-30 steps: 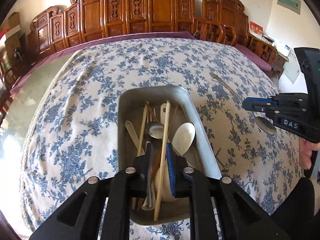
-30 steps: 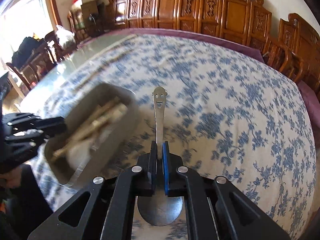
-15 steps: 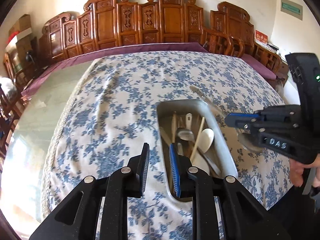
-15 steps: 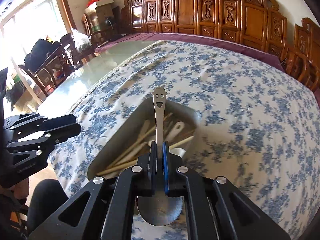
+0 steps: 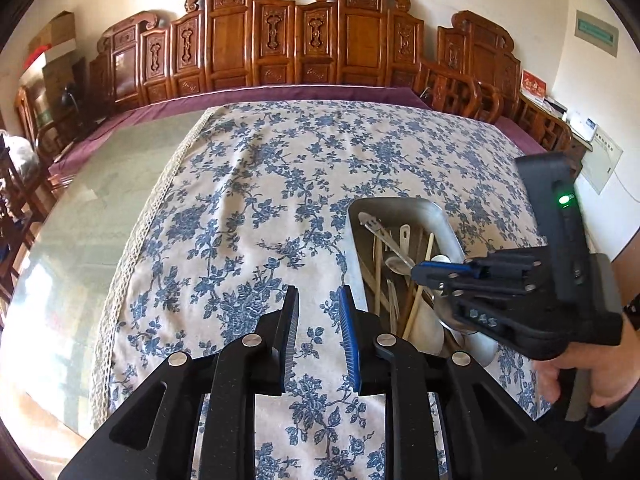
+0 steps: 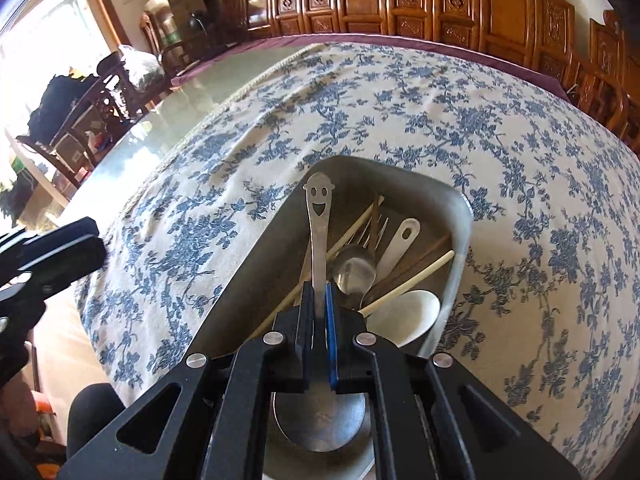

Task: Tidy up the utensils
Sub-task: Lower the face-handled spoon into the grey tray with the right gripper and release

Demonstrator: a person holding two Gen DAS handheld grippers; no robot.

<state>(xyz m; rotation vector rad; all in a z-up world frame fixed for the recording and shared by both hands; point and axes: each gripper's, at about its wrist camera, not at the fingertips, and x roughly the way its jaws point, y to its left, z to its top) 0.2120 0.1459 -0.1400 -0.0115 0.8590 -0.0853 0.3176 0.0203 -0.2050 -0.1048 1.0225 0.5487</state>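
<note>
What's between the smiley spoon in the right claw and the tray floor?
No free obstacle: the right claw holds the spoon above the open tray. Chopsticks, a white ladle and other spoons already cover the bottom, so it would probably land on them.

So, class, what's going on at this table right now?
A person is sorting utensils with two handheld grippers. The right gripper is shut on a steel spoon with a smiley-face handle, holding it over the grey metal tray that already holds wooden chopsticks and spoons. The left gripper is open and empty above the blue floral tablecloth.
</note>
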